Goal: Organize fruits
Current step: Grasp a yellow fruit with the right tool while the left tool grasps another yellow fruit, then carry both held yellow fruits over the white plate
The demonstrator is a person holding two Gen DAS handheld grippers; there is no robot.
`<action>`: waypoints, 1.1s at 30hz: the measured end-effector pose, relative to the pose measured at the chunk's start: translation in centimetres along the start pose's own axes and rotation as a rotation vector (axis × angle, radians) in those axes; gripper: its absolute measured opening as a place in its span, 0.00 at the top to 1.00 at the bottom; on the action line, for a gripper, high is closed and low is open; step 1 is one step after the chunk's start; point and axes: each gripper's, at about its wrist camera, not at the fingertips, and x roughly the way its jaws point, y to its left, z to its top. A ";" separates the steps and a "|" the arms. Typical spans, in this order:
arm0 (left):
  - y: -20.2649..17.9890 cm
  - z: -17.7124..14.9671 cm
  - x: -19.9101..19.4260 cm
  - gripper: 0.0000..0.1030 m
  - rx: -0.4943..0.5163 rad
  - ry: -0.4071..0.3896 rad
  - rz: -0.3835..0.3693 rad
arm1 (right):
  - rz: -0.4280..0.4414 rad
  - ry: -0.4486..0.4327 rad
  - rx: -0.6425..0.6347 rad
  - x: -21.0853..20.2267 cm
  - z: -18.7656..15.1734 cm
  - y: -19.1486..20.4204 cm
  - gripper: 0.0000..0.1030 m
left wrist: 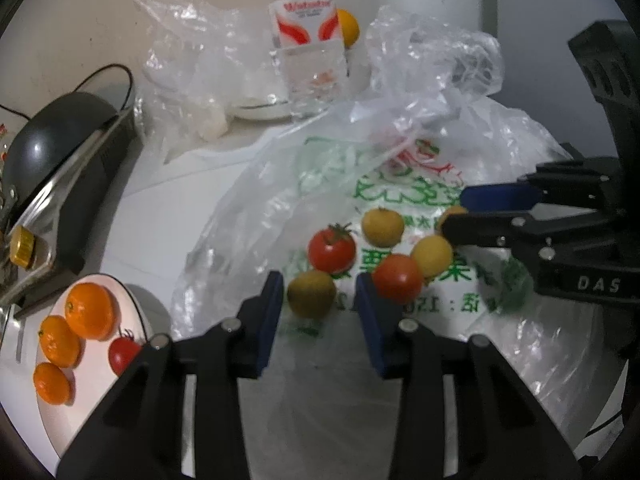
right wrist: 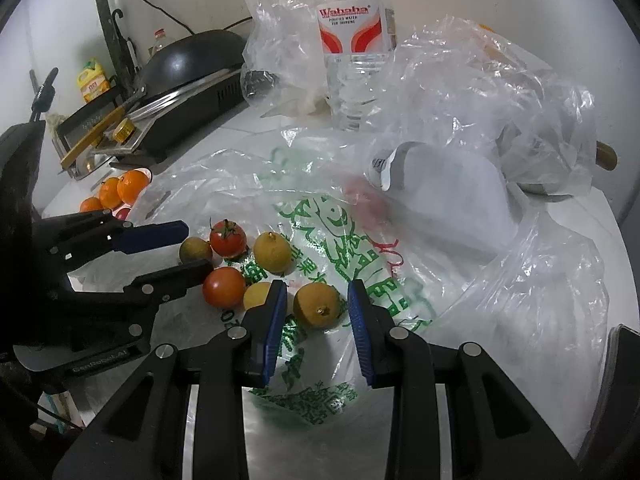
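While your left tool (left wrist: 318,294) brackets a greenish fruit (left wrist: 311,293), its blue pads look not quite pressed on it; closing off-centre could squirt it into the tomato (left wrist: 397,278) touching the right pad. The plate (left wrist: 100,396) with oranges (left wrist: 89,311) waits at left. From the right view, your right tool (right wrist: 317,307) straddles a brown fruit (right wrist: 317,305) on the bag (right wrist: 400,280), pads apart from it; lifting now would leave it behind.

Orange (left wrist: 347,27): mostly hidden behind water bottle (left wrist: 310,40).
Plate (left wrist: 60,420): cut off by left claw arm.
White object (right wrist: 448,200): blurred under plastic bag (right wrist: 480,92); identity undeterminable.
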 end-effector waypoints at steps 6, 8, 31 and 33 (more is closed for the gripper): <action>0.3 0.2 0.3 0.71 0.000 0.010 -0.023 | -0.013 0.025 -0.015 0.4 0.0 0.3 0.74; 0.3 0.3 0.2 0.73 -0.003 0.001 -0.028 | -0.017 0.024 -0.019 0.4 0.0 0.4 0.74; -0.5 -1.2 -6.5 0.73 -0.050 -0.180 -0.129 | -0.094 -0.079 -0.065 -5.0 -0.6 3.9 0.74; -0.4 -1.5 -7.3 0.74 -0.062 -0.197 -0.133 | -0.096 -0.087 -0.069 -5.5 -0.7 4.3 0.74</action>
